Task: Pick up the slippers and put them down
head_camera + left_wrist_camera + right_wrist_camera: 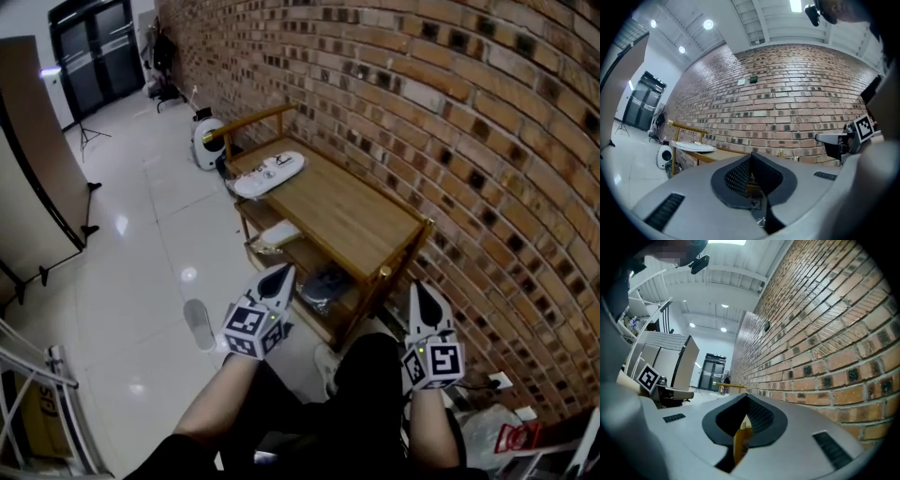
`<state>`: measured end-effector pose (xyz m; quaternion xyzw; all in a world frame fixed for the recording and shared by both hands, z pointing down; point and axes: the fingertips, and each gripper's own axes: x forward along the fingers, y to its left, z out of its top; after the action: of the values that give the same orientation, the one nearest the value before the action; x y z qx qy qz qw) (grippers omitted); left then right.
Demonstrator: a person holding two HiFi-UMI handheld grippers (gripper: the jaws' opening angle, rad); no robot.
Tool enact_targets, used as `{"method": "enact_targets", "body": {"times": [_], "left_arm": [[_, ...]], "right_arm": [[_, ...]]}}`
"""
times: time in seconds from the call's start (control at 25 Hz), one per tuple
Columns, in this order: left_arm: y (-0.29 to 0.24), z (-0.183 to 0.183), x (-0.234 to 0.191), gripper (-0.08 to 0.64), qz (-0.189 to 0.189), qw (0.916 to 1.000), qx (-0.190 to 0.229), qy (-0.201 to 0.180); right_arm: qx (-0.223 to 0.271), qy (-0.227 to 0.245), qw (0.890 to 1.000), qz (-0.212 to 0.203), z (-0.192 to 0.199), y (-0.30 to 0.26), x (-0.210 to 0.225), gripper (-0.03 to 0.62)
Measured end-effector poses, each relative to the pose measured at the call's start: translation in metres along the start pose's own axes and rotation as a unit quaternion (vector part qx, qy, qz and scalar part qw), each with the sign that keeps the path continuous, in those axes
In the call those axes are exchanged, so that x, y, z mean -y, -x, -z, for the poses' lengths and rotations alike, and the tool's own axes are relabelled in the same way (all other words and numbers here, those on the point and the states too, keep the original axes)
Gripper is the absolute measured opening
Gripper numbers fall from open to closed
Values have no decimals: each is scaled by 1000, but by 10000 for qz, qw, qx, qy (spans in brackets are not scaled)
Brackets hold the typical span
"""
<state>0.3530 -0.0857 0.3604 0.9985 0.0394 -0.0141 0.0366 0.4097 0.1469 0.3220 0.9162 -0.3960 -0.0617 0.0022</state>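
A white slipper (269,174) lies on the far end of the wooden rack's top (356,220), and it shows as a flat white shape (693,146) in the left gripper view. A grey slipper (198,324) lies on the tiled floor left of the rack. Other footwear sits on the lower shelves (322,285). My left gripper (284,271) (751,155) is shut and empty, held at the rack's near corner. My right gripper (419,287) (746,396) is also shut and empty, close to the brick wall, with the rack's post behind its jaws.
The brick wall (469,141) runs along the right. A white round appliance (206,142) stands beyond the rack. A dark panel on stands (37,178) leans at the left. Bags and a wall socket (502,412) are at the lower right. The person's legs fill the bottom.
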Motion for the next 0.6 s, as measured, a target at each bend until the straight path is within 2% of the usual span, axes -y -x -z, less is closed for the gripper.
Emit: {"method": "enact_targets", "body": {"times": [0.12,0.16,0.2,0.24,0.28,0.36,0.4,0.44,0.48,0.52,0.6], "left_arm": [[-13,18,1,0,91,9993,-158,319],[-17,25,-1,0,152,9977,-185,635],[-21,33,-2,0,261,9931,-167,1127],[-24,40,-4,0,420,9828,-78,1795],[-26,47,-7,0,597,9646,84,2566],[-25,58,-17,0,829,9154,508,3906],[-24,63,-21,0,881,8949,698,4318],[-23,66,-23,0,918,8812,820,4565],[-24,71,-22,0,936,8736,851,4699],[-24,78,-21,0,921,8700,798,4778],[-24,101,-23,33,655,8709,454,4849]], "right_arm": [[-52,5,10000,67,5,3,15,9],[-72,-16,9999,100,8,3,19,9],[-98,-42,9999,134,11,3,23,9],[-130,-72,9997,169,14,3,26,9],[-170,-108,9996,206,18,3,29,9],[-244,-166,9993,231,25,3,30,9],[-269,-169,9993,204,28,2,29,9],[-290,-162,9993,168,30,0,29,9],[-306,-153,9993,134,32,-2,29,9],[-322,-148,9993,114,33,-4,30,9],[-358,-180,9991,128,39,-7,33,9]]}}
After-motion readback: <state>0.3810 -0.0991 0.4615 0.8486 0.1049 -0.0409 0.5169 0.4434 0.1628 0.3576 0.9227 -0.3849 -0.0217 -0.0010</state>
